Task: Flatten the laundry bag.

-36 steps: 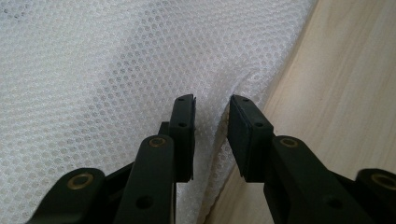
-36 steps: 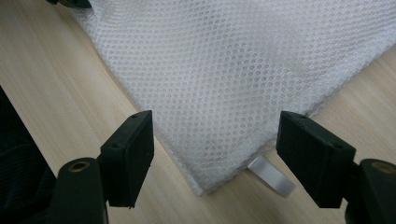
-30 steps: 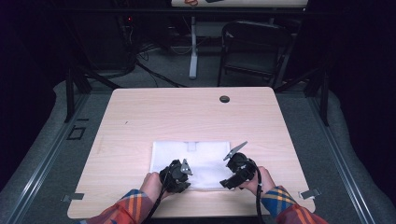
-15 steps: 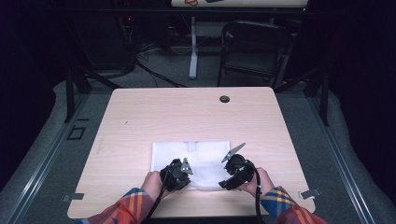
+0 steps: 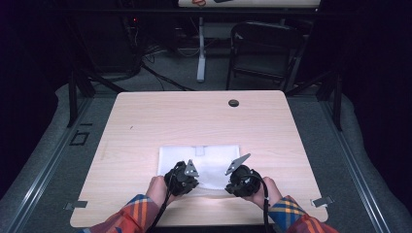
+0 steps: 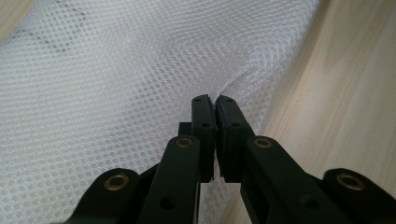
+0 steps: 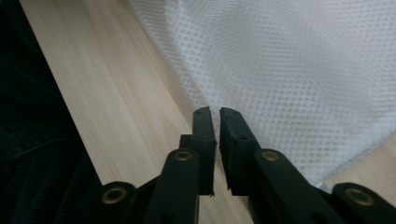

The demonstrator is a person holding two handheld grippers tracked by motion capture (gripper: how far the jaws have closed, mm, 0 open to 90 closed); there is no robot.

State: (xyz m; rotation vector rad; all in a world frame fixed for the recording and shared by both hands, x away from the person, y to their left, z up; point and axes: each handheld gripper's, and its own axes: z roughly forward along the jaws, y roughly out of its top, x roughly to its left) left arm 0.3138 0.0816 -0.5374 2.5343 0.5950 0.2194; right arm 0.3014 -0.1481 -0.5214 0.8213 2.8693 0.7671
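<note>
Mesh cloth (image 6: 116, 74) edge pinched btwn both grippers' jaws (near corners).

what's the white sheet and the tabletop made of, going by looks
White sheet: apparently a thin synthetic mesh fabric; fine regular holes, soft puckers at the left gripper. Tabletop: pale matte wood-look surface, with faint grain lines; possibly laminate rather than solid wood.

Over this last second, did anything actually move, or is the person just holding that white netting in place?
Very little changed. The right gripper edged slightly toward the left gripper, along the near edge of the white mesh cloth. Both have their jaws closed on that edge, as before. The cloth lies flat in the same spot on the table, and nothing was let go.
</note>
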